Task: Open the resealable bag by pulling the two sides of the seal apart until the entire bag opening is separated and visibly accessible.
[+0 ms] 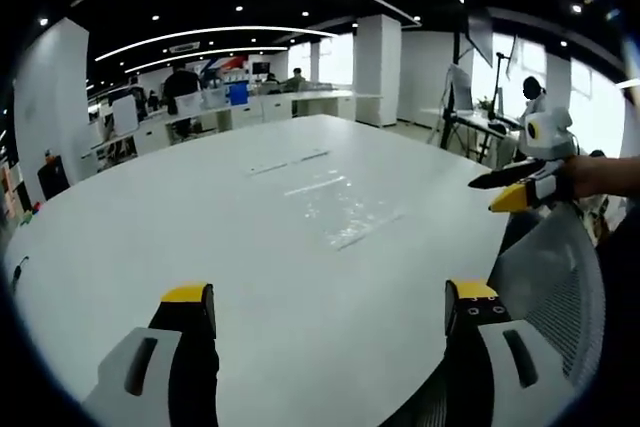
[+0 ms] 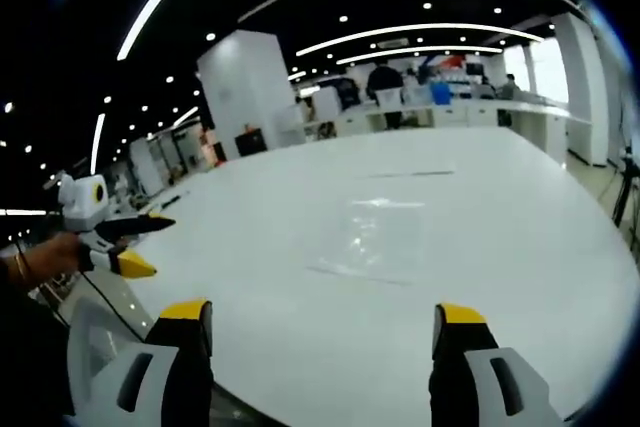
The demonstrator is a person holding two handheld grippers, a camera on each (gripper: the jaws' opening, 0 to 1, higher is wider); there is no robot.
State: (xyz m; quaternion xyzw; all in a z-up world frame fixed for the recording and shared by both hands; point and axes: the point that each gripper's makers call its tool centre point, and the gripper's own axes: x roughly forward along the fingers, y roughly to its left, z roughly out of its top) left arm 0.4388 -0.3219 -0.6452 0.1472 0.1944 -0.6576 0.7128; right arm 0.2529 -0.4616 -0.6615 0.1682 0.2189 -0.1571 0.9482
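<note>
Resealable bag (image 1: 345, 209) flat, beyond both hand-held grippers

The clear resealable bag (image 1: 340, 209) lies flat on the white worktop (image 1: 200, 217), so faint that its seal and edges can hardly be traced. Beyond the worktop, distant people (image 2: 384, 77) at desks are too small to make out. Each claw's body is cut off by the picture's lower edge.
</note>
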